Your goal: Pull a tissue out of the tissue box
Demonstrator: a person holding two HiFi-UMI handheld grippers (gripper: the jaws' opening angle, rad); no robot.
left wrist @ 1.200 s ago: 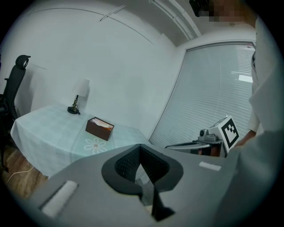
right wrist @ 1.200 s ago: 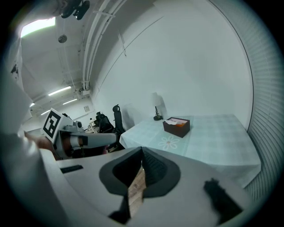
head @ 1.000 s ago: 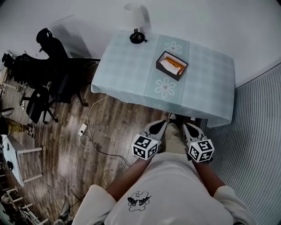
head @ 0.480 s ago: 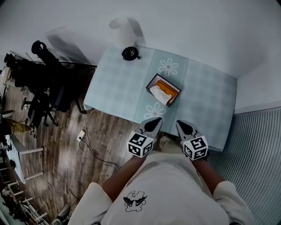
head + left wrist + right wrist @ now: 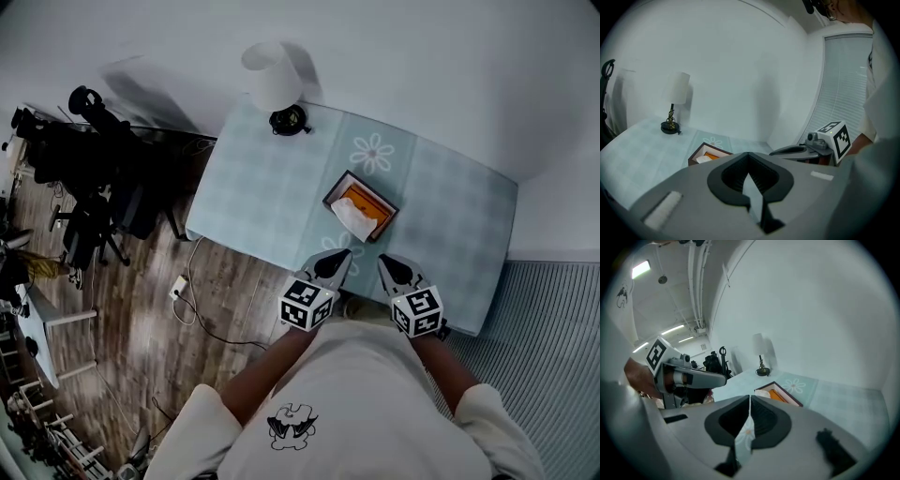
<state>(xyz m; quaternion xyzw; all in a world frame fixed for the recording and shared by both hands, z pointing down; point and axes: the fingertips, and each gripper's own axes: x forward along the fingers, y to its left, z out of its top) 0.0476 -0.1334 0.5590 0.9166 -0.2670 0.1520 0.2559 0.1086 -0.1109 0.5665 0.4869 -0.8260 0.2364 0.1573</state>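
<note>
The tissue box lies on the worktop just ahead of the left claw and right claw, apart from both. Both claws are pressed together and empty.

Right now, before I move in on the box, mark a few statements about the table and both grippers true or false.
1. The tissue box stands on the table with a white tissue showing in its opening. True.
2. The right gripper is shut on the tissue. False: its jaws are together with nothing between them, and it is apart from the box.
3. The lamp stands at the table's far left corner. True.
4. The left gripper has its jaws wide apart. False: they are together and hold nothing.
</note>
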